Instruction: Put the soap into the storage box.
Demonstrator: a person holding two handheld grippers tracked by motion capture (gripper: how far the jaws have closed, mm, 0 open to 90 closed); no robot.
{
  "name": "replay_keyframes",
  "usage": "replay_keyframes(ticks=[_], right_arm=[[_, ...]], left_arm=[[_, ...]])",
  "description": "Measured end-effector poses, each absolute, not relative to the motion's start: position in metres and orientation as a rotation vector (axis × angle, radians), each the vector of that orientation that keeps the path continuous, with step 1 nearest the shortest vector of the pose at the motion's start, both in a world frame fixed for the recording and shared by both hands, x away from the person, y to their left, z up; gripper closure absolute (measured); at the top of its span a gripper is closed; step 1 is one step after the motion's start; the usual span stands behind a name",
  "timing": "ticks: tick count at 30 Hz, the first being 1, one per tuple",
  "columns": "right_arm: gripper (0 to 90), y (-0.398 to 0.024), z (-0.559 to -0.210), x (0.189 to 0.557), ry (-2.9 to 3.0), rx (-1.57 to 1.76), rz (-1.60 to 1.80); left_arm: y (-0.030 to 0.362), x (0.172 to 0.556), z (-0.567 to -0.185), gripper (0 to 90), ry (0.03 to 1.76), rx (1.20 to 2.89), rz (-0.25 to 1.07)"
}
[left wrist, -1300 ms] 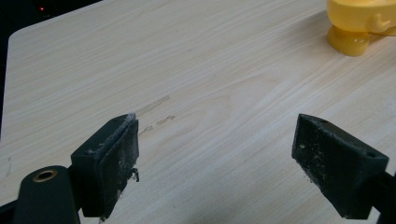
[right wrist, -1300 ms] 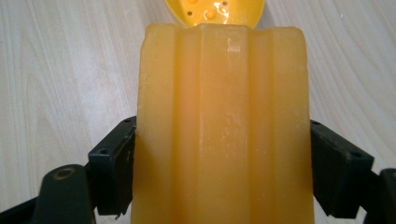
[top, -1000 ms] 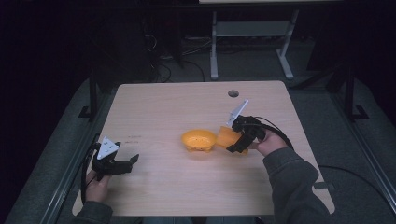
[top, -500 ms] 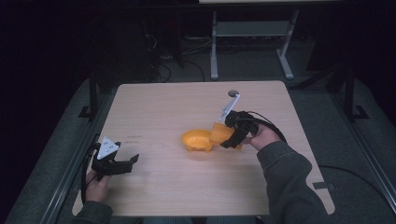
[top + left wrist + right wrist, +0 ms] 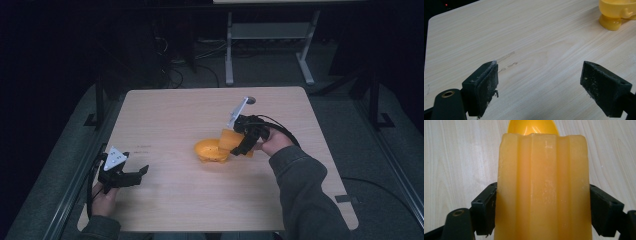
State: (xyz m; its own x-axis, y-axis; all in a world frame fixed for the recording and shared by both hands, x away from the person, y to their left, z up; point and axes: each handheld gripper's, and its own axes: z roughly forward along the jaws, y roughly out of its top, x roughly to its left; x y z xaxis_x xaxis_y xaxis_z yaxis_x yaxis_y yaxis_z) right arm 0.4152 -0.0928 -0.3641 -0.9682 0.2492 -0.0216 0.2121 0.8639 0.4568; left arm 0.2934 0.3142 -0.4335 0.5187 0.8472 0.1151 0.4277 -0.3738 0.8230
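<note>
While my left gripper [image 5: 134,174] waits wide open and empty on the desk [image 5: 175,115] well short of the orange bowl [image 5: 209,151], my right gripper [image 5: 243,145] clamps the ribbed orange cup [image 5: 542,190]. The cup hangs tilted at the bowl's far rim, so I judge the carry done, with setting it down left.

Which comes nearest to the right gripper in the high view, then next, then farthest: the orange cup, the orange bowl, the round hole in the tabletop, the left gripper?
From the right gripper:
1. Orange cup: clamped between its jaws, tilted over the bowl.
2. Orange bowl: on the table just to its left.
3. Round hole: beyond it, near the table's far edge.
4. Left gripper: far off at the near left edge.
</note>
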Motion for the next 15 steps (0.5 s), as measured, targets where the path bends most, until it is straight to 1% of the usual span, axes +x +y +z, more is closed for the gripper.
replay_keyframes(ticks=[15], right_arm=[[20.4, -0.078, -0.364, 0.424, 2.971, 0.320, 0.706]], left_arm=[[0.315, 0.294, -0.433, 14.1, 1.041, 1.995, 0.698]])
